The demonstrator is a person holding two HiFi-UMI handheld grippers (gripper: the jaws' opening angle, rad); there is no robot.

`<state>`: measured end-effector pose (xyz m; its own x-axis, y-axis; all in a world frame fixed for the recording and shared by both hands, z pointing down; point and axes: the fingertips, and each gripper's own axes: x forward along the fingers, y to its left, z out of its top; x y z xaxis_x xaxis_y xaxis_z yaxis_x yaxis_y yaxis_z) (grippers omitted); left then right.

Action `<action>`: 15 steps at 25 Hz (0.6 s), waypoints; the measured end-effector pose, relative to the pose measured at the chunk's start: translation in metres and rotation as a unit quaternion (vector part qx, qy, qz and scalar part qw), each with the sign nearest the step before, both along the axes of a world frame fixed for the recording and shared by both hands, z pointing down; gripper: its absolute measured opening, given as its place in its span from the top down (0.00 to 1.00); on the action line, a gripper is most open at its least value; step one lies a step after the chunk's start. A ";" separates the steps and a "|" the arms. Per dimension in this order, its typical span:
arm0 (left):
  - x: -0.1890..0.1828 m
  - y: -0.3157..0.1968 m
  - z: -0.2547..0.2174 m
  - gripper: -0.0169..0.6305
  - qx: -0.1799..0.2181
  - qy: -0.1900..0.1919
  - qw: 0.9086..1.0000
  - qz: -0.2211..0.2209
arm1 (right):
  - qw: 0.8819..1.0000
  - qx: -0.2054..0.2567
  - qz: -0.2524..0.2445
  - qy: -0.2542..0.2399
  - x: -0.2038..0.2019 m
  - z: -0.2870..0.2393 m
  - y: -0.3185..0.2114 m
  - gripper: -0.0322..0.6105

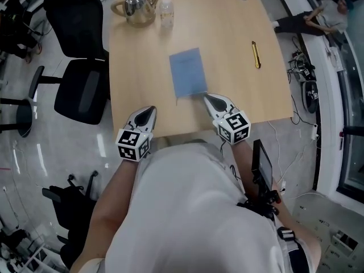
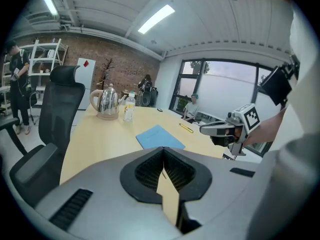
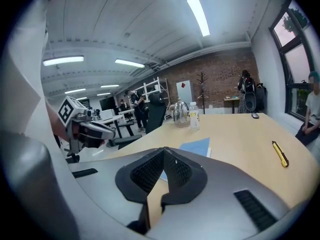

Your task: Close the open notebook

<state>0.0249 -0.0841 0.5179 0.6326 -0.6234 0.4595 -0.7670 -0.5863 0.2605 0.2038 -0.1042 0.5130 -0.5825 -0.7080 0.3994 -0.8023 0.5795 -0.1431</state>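
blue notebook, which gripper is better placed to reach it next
Right, probably. The right gripper has its tip just off the near right corner of the blue notebook. The left gripper is farther off, at the near edge of the table. Both are shut and empty.

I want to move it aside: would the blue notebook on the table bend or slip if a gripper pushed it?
The blue notebook lies flat and looks thin, so it would probably flex if lifted by one edge. On the smooth wooden table it would likely slide, not tip.
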 end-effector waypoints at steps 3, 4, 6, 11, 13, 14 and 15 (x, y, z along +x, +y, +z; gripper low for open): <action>0.001 0.003 -0.001 0.96 0.002 0.004 1.000 0.009 | 1.000 0.000 0.001 -0.004 -0.006 -0.003 0.011 0.93; 0.001 0.005 0.000 0.96 0.002 0.005 1.000 0.012 | 1.000 0.000 0.002 -0.005 -0.007 -0.003 0.015 0.93; 0.003 0.010 0.003 0.96 0.000 0.007 1.000 0.021 | 1.000 0.000 0.007 -0.004 -0.008 -0.004 0.023 0.93; 0.006 0.015 0.005 0.96 0.000 0.009 0.999 0.048 | 1.000 0.000 0.022 0.001 -0.009 -0.004 0.036 0.93; 0.003 0.014 0.005 0.96 0.001 0.013 0.998 0.055 | 1.000 -0.003 0.028 0.006 -0.012 -0.002 0.039 0.93; -0.001 0.013 0.004 0.96 0.002 0.013 0.998 0.056 | 1.000 -0.002 0.029 0.006 -0.015 -0.001 0.039 0.93; -0.004 0.010 0.002 0.96 0.005 0.013 0.998 0.055 | 1.000 0.000 0.029 0.005 -0.019 -0.001 0.037 0.93</action>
<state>0.0204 -0.0739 0.5198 0.7085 -0.5543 0.4367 -0.6915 -0.6687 0.2733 0.1850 -0.0675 0.5123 -0.5367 -0.7397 0.4060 -0.8356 0.5326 -0.1344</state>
